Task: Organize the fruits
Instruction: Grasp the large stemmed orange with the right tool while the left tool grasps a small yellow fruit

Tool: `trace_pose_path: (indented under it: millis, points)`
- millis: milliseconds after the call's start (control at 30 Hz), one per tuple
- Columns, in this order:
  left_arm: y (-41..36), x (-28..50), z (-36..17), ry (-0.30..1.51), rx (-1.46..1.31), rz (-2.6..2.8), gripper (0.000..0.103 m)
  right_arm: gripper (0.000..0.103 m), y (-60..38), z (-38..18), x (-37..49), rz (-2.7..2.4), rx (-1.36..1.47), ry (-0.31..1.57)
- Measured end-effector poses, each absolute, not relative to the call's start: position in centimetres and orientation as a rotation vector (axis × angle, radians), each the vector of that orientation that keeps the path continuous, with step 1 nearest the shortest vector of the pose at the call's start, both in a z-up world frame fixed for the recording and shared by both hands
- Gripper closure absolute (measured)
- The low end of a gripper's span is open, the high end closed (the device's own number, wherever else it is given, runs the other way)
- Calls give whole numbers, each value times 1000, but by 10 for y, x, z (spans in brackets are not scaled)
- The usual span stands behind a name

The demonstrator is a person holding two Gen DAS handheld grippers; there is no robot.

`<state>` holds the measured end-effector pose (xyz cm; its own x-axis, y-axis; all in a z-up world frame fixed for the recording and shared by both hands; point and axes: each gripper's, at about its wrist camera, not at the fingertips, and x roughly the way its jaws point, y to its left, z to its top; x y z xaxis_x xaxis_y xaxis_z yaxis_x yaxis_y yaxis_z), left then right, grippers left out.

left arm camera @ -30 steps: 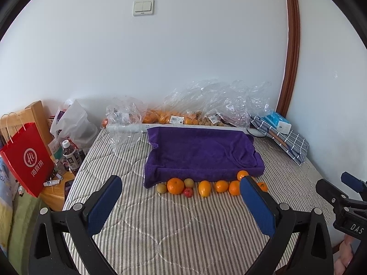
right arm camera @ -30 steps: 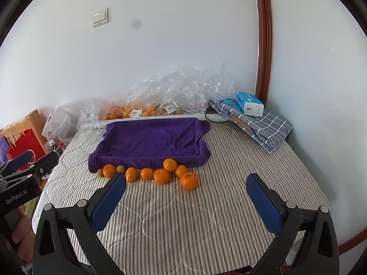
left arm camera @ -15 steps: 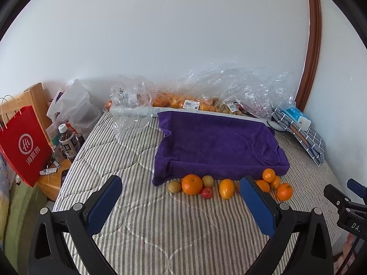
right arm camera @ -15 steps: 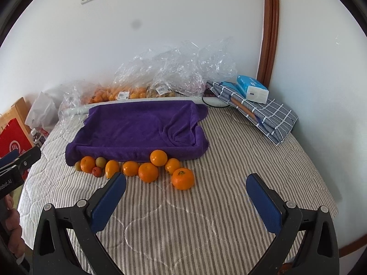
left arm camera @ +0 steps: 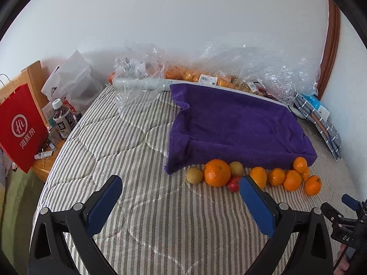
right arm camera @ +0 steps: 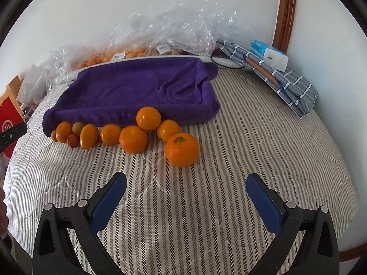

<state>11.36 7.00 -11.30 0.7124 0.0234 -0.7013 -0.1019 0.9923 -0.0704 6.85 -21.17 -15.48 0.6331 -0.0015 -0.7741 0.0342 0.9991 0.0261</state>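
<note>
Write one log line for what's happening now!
left claw open | right claw open | fruits by purple towel

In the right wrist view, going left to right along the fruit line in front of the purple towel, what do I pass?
Small greenish fruit → orange → small red fruit → oval orange fruit → orange → larger orange → stemmed orange, nearest the camera.

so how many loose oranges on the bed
7 oranges at the towel front edge: five in a row, one behind, the stemmed orange nearest. More may hide in the bags.
</note>
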Motion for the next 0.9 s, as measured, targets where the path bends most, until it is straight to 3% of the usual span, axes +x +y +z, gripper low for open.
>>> trace_pose_path:
  millis: [200,433,600,800,900]
  points:
    - [75,121,-136,833,-78,50,1,4,-210,-179,71,-40,4,904]
    - [83,124,-156,866,-92,39,2,24,-223,-195,80,-31,73,914]
    - [82,126,-165,882,-94,32,6,26,-224,-195,92,-13,92,890]
    - [82,133,-170,878,-104,28,6,37,-218,-197,110,11,56,899]
    - [83,139,-173,880,-110,37,13,39,-217,-197,117,15,50,903]
